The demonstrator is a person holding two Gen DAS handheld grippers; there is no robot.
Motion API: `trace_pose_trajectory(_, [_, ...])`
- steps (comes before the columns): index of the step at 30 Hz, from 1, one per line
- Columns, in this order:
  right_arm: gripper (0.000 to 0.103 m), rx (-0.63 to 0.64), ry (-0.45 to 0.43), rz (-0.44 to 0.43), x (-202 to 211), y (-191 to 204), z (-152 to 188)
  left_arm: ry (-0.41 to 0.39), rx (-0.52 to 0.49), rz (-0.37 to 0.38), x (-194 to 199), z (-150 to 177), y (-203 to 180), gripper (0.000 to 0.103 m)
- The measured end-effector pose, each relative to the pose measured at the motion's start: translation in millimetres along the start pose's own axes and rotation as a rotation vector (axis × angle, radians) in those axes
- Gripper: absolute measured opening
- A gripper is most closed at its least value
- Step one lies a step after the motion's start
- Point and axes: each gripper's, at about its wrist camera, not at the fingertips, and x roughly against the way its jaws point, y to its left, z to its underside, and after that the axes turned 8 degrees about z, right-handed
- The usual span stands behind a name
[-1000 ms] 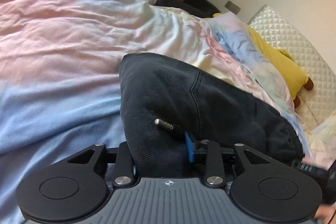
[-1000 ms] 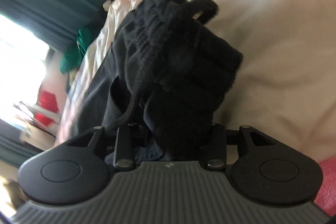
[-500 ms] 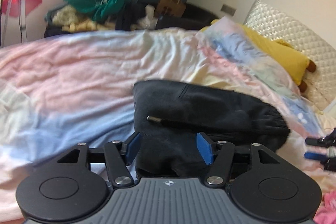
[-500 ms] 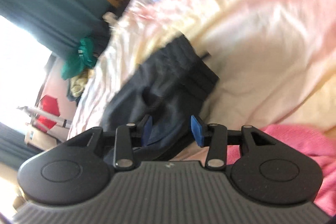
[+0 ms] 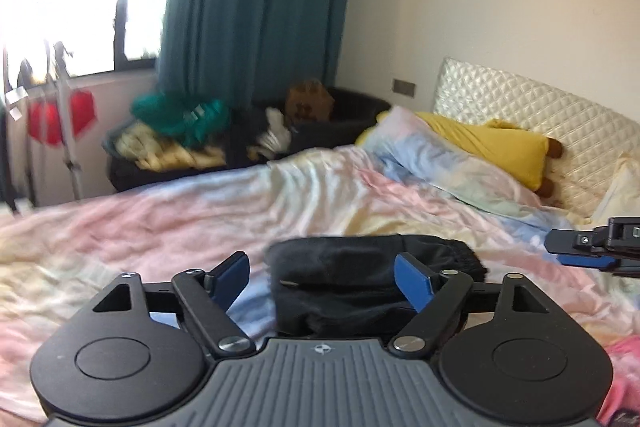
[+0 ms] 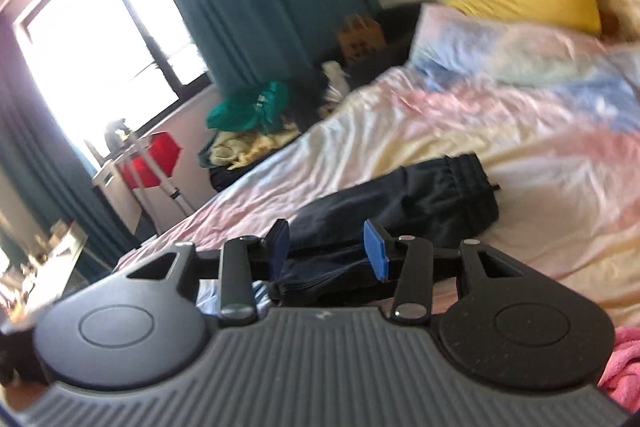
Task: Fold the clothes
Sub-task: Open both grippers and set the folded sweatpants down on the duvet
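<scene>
The left gripper (image 5: 322, 281) is hovering with its blue-padded fingers (image 5: 230, 277) spread wide and gripping nothing. Just ahead of and between the fingertips, a black fabric garment with an elastic waistband (image 5: 372, 281) is lying in a compact bundle, likely set flat there so the fold holds under its own weight. It is resting on the pastel pink, blue and yellow tie-dye bedspread (image 5: 200, 219).

The right gripper (image 6: 326, 247) is also hanging open and empty, its spread narrower than the left's. The black garment (image 6: 420, 199) is stretching from between those fingertips away to their right. With both tools off the cloth, the fold appears finished or paused for a check.

The left view is showing the right gripper (image 5: 592, 251) beyond its own right finger, clear of the garment; the right view is showing no other tool. Only the right view is giving the garment's full length and ribbed waistband edge. A fluffy pink cloth (image 6: 624, 367) is lying near the right finger's base, possibly next in line.

Farther beyond the fingertips, a mustard yellow pillow (image 5: 492, 143) is leaning against the quilted cream headboard (image 5: 540, 107).
</scene>
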Motion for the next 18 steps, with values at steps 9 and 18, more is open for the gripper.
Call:
trace_pose_trajectory(9, [0.046,0.135,-0.098,0.033,24,38,61,-0.054,-0.019,-0.036,57,26,-10,0.103])
trace_pose_trajectory(18, [0.088,0.229,-0.170,0.064,5,68,95,-0.007,-0.044,-0.077,36,58,7,0.103])
